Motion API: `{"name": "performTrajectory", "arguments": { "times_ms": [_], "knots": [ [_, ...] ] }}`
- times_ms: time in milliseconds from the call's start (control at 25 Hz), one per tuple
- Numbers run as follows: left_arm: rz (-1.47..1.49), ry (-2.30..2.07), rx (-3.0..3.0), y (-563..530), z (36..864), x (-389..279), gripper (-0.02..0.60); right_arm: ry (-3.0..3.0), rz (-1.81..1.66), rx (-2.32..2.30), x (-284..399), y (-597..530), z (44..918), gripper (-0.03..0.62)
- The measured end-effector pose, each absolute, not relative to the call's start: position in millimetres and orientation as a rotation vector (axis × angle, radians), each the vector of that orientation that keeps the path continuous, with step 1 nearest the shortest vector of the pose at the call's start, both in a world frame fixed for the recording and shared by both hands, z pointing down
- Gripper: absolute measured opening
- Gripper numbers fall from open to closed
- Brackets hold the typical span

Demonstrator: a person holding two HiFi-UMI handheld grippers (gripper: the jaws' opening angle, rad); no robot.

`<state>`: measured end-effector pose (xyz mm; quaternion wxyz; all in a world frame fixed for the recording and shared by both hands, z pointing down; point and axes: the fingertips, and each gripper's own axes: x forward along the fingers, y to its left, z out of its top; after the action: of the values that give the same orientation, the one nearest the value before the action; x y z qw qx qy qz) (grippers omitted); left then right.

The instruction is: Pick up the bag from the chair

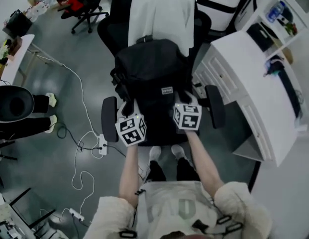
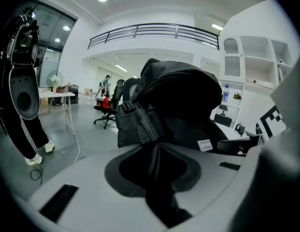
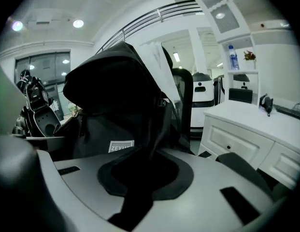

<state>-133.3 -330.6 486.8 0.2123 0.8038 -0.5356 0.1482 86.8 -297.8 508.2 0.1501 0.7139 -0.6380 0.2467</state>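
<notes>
Grasp looks set, lift is pending. Left hand-held gripper (image 1: 127,108) is clamping a black strap (image 2: 159,170) of the bag (image 1: 152,78). Right hand-held gripper (image 1: 184,101) is pinching a second strap (image 3: 137,180), probably; it's dark there. Bag is sitting on the chair (image 1: 119,34). Next: raise both evenly, clearing the armrests (image 1: 109,118).

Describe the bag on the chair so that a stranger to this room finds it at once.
Find the black office chair beside the white cabinet, a white coat over its back. On its seat stands the bag, a black backpack; only it bears a small white label low on its front.
</notes>
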Motion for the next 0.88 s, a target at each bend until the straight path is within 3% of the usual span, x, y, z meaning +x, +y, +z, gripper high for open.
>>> {"name": "performTrajectory", "arguments": {
  "times_ms": [480,880],
  "knots": [
    [0.256,-1.611,2.437,-283.2,321.7,-147.6,0.063,-2.049,0.482,2.159,65.7,-244.9,336.0,0.058],
    [0.227,-1.704,2.524,-239.8,299.6,-140.4,0.064,-2.116,0.387,2.167,72.0,-206.5,318.9,0.058]
  ]
}}
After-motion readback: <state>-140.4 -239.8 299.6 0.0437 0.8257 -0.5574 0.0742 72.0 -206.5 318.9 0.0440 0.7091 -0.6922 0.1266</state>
